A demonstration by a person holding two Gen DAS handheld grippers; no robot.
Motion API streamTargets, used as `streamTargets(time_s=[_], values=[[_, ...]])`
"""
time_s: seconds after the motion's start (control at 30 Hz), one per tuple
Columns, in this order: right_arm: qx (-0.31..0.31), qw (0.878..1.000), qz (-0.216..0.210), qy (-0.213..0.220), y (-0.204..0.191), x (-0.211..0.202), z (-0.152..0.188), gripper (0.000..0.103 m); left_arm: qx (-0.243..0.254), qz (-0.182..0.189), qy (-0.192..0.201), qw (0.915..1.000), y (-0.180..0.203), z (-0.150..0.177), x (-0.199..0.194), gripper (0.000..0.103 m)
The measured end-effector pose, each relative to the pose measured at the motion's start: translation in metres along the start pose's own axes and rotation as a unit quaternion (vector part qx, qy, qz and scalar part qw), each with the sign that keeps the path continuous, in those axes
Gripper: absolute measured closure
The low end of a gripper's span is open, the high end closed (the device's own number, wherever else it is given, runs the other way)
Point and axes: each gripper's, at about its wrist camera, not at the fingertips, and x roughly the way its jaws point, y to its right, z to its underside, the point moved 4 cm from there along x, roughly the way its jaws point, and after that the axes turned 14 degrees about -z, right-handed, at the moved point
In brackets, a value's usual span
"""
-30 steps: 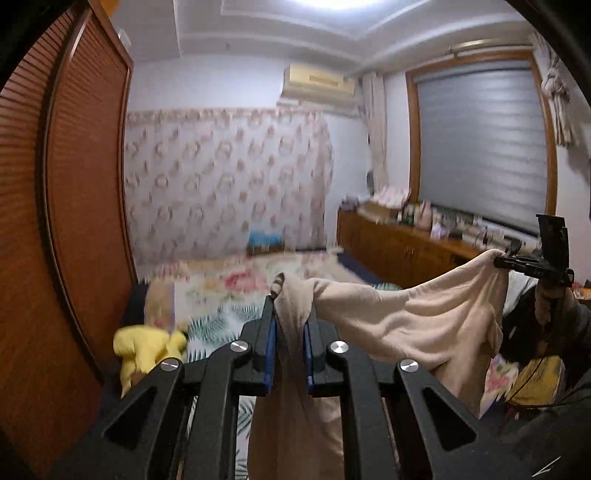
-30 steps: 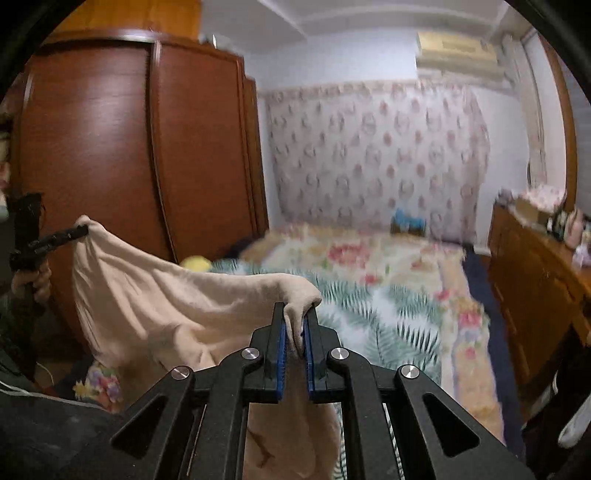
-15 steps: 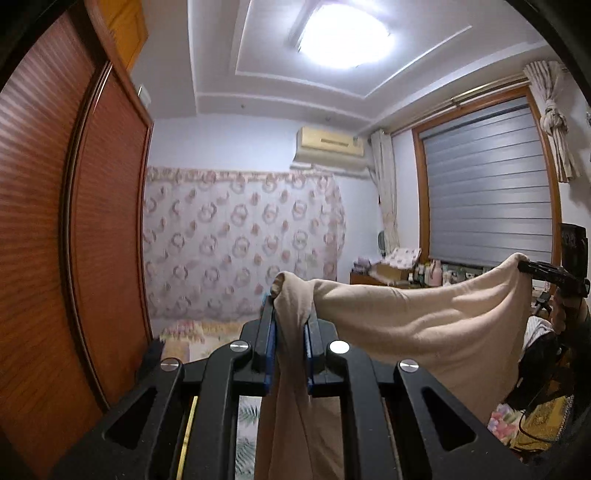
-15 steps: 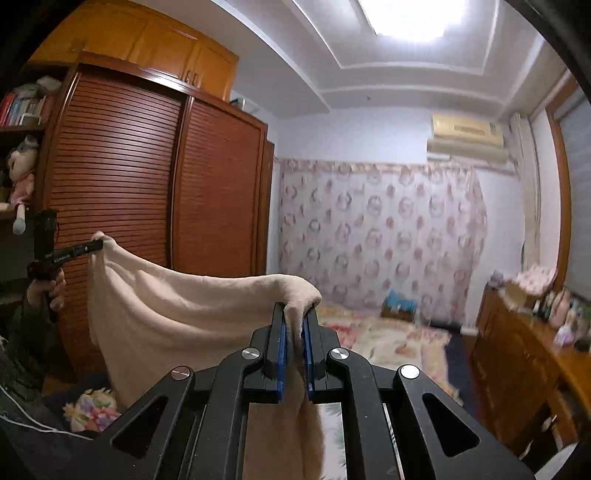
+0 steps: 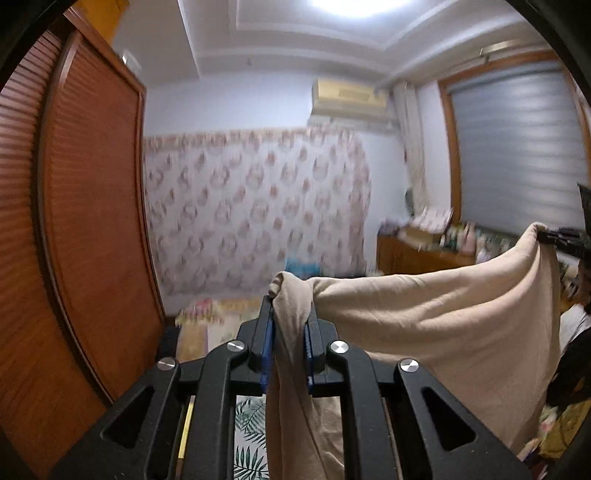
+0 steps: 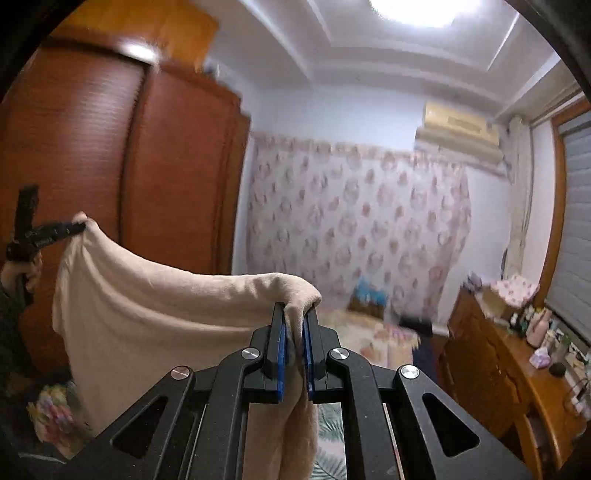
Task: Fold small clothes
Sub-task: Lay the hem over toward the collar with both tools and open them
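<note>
Two wrist views, both facing the patterned curtain (image 5: 255, 218).

One beige cloth (image 5: 424, 332) hangs between two grippers, the left gripper (image 5: 290, 332) and the right gripper (image 6: 294, 334). One air conditioner (image 5: 349, 99), one patterned curtain (image 5: 255, 210), one wooden dresser (image 6: 509, 373) and one ceiling light (image 6: 424, 11) show.

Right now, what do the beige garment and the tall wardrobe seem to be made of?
Beige garment: soft matte knit, probably cotton jersey; it sags and drapes without shine.
Wardrobe: reddish-brown wood or veneer, semi-gloss; slatted doors catch a light glare.
</note>
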Motion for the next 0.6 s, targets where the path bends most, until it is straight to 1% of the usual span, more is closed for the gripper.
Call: streamTargets(time_s=[0.03,0.07,0.1,0.13,0.17,0.2,0.27,0.3,0.33,0.37,0.47,0.53,0.6], values=[[0.006,1.0,-0.002,-0.022,0.01,0.029,0.013,0.095,0.01,-0.004,-0.019,0.9998,0.007,0.018,0.03,0.09],[0.011,0.999,-0.001,-0.04,0.018,0.054,0.026,0.095,0.015,-0.004,-0.035,0.9993,0.011,0.03,0.051,0.09],[0.02,0.998,0.001,-0.062,0.029,0.086,0.045,0.095,0.016,-0.002,-0.055,0.9983,0.016,0.049,0.081,0.09],[0.027,0.997,0.0,-0.076,0.036,0.11,0.06,0.095,0.016,-0.001,-0.067,0.9976,0.02,0.059,0.096,0.09],[0.034,0.996,0.002,-0.088,0.043,0.133,0.074,0.095,0.018,0.001,-0.087,0.996,0.024,0.077,0.125,0.09],[0.043,0.994,0.004,-0.1,0.05,0.157,0.09,0.095,0.023,-0.003,-0.106,0.9941,0.029,0.095,0.152,0.09],[0.069,0.99,0.004,-0.12,0.064,0.203,0.123,0.095,0.031,-0.011,-0.134,0.9905,0.038,0.119,0.19,0.09],[0.078,0.989,0.004,-0.128,0.069,0.219,0.131,0.095,0.033,-0.011,-0.142,0.9893,0.041,0.125,0.2,0.09],[0.088,0.986,0.004,-0.138,0.074,0.238,0.144,0.095,0.036,-0.008,-0.158,0.9868,0.046,0.138,0.219,0.09],[0.095,0.984,0.004,-0.148,0.077,0.255,0.156,0.095,0.039,-0.008,-0.164,0.9857,0.049,0.143,0.228,0.09],[0.1,0.98,0.005,-0.171,0.09,0.299,0.164,0.095,0.053,-0.01,-0.173,0.9834,0.06,0.161,0.251,0.09],[0.102,0.978,-0.005,-0.18,0.097,0.322,0.17,0.095,0.058,-0.004,-0.184,0.9812,0.064,0.167,0.263,0.09],[0.105,0.976,-0.005,-0.19,0.102,0.334,0.176,0.095,0.067,-0.005,-0.192,0.9791,0.067,0.174,0.271,0.088]])
